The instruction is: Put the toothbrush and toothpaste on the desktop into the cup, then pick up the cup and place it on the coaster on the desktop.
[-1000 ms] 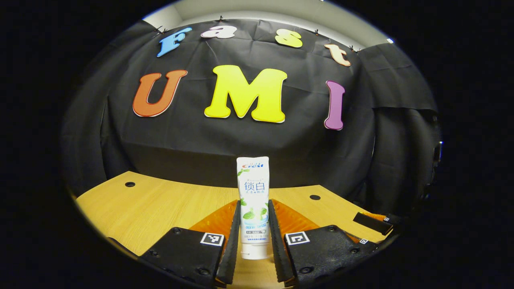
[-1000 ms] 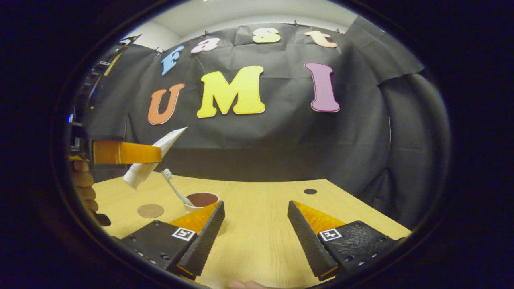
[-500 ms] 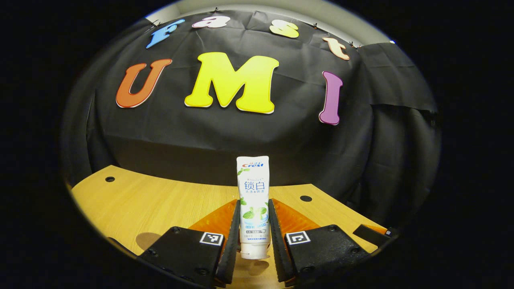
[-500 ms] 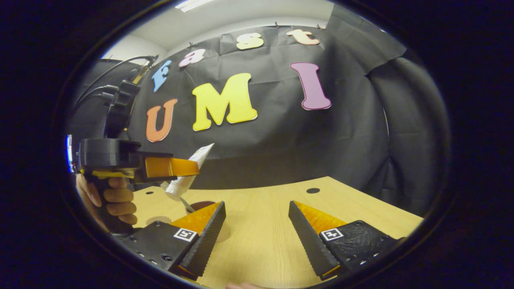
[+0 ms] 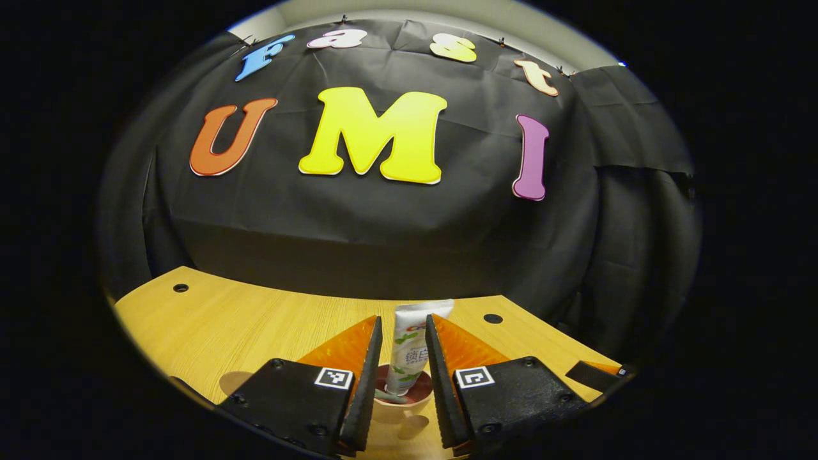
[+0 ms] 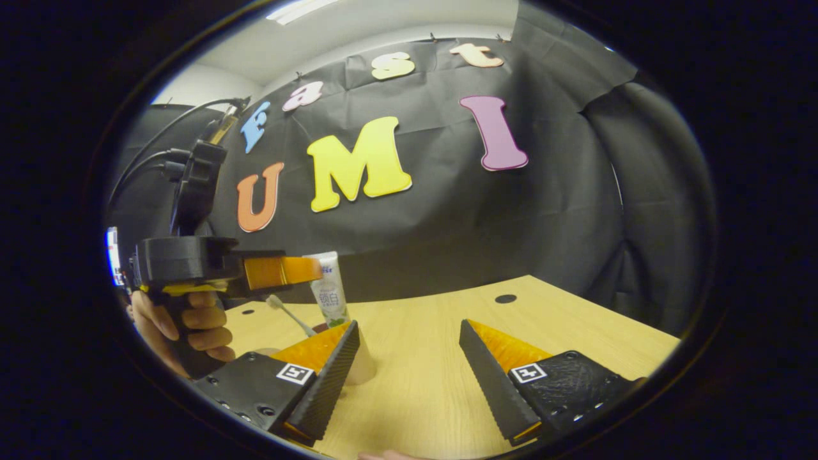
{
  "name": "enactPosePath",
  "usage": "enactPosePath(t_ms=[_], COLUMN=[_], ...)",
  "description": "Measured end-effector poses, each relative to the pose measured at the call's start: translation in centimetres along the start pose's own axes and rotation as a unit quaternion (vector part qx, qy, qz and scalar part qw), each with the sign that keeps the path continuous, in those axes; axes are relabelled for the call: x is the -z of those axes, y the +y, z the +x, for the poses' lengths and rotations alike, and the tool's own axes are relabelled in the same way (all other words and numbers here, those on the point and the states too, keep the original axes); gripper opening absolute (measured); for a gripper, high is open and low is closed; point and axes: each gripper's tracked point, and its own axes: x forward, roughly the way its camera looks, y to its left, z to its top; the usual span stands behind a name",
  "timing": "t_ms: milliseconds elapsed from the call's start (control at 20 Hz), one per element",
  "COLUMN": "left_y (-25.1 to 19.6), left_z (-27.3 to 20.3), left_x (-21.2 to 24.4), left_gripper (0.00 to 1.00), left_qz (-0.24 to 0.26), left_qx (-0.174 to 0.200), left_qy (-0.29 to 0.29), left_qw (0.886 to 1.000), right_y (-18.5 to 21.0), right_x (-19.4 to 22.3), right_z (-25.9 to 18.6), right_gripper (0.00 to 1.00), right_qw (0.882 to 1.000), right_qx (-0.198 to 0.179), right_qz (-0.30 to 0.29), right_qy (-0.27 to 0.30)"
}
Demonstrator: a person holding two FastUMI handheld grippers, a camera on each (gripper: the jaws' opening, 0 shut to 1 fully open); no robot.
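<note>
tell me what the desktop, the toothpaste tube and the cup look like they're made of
Desktop: wood or wood-look laminate, with pale straight grain lines and a smooth matte face. Toothpaste tube: soft plastic by the look, a glossy printed white skin with a flat crimped top end. Cup: possibly paper or matte plastic, with a pale outer wall and a dark reddish inside; too little shows to be sure.

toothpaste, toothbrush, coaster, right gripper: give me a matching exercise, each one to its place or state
Things:
1. toothpaste
2. toothbrush
3. coaster
4. right gripper

Places or states:
A. flat on the desktop beside the cup, nothing on it
B. open above bare desktop
C. standing in the cup between the left gripper's fingers
D. leaning in the cup, head up

Pairs: 1-C, 2-D, 3-A, 4-B
</note>
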Motion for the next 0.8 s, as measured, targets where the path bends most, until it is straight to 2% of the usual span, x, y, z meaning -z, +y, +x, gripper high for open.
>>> enactPosePath(t_ms=[200, 450, 600, 750, 800], left_y=[0.3, 2.8, 4.7, 6.9, 7.4], left_z=[-1.6, -4.3, -6.2, -8.0, -8.6], left_x=[-0.5, -1.5, -1.4, -1.2, -0.9], left_gripper=[0.45, 0.71, 0.77, 0.92, 0.94], left_qz=[0.009, 0.025, 0.038, 0.056, 0.062], left_qx=[0.005, -0.008, -0.016, -0.031, -0.032], left_qy=[-0.006, -0.034, -0.040, -0.053, -0.054], left_qw=[1.000, 0.999, 0.998, 0.997, 0.996], right_y=[0.2, 0.4, 1.1, 2.4, 3.0], right_x=[0.3, 1.2, 1.6, 2.2, 2.1], right_z=[0.0, 0.3, 0.1, -0.1, -0.2], right_gripper=[0.96, 0.96, 0.93, 0.96, 0.96], right_qw=[1.000, 0.999, 0.998, 0.997, 0.997], right_qx=[0.004, 0.015, 0.018, 0.015, 0.014], right_qz=[-0.012, -0.028, -0.045, -0.052, -0.052], right_qy=[0.001, 0.020, 0.034, 0.051, 0.054])
